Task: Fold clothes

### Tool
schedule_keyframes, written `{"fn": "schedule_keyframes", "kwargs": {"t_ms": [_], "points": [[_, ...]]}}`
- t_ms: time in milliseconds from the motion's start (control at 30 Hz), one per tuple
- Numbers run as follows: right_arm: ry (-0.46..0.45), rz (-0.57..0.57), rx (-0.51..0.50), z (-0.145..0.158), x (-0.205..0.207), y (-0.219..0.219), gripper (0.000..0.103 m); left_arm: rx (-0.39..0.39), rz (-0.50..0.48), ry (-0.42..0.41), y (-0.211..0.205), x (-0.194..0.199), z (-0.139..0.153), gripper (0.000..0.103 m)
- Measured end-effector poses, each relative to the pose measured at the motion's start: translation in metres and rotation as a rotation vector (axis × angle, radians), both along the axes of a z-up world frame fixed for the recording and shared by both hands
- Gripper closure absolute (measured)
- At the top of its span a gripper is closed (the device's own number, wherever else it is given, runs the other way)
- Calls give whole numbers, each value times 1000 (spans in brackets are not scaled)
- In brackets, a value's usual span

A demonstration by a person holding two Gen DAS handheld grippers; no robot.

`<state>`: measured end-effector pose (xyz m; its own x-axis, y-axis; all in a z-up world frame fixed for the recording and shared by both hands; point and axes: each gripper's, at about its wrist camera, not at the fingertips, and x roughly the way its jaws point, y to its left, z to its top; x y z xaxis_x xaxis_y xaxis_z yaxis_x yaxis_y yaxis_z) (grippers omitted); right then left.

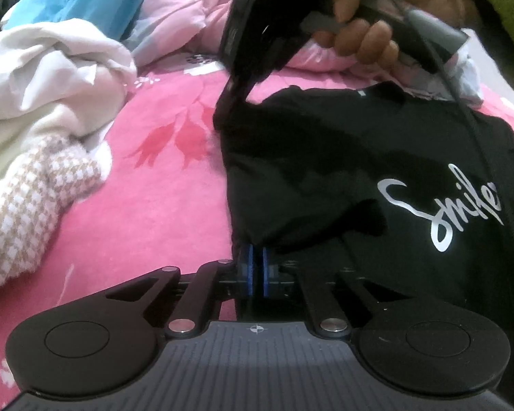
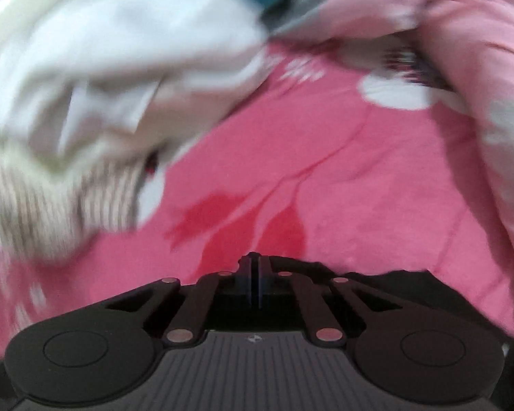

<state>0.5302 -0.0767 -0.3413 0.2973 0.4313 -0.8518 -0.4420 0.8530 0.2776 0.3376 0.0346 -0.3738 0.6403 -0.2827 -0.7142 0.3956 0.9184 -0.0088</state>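
Black T-shirt on pink bed, both grippers clamped on its edge.

I see the pink floral bedsheet (image 1: 168,205) filling the surface, pale pink quilt (image 1: 174,3) bunched at the far side. A heap of white and checked clothes (image 1: 48,109) sits left. Black T-shirt (image 1: 342,171) lies right, print up. My left gripper (image 1: 257,267) pinches its near hem; my right gripper (image 1: 231,99) pinches a far corner, slightly lifted. No containers.

Soft, even indoor light, no hard shadows. Left view fairly sharp; black shirt (image 1: 342,157) ahead of gripper loses detail. Right view heavily motion-blurred, esp. white clothes (image 2: 113,78) upper left. Fisheye bends edges, corners vignetted.
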Motion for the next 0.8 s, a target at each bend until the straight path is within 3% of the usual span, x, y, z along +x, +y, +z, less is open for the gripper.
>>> {"fn": "schedule_keyframes", "kwargs": {"t_ms": [100,267,533,667,800], "points": [[25,-167,141,0,0,-31,100,-25,25,16,4,-3,-1,101],[89,-331,262,-20,5,-53,100,-28,23,28,7,-8,-2,103],[106,-485,444,-25,20,-80,98,-32,20,37,10,-9,-4,103],[56,-422,383,9,1,-97,97,-47,26,43,12,-9,-4,102],[19,-192,197,36,-47,-94,97,-57,28,47,16,-8,-2,101]]}}
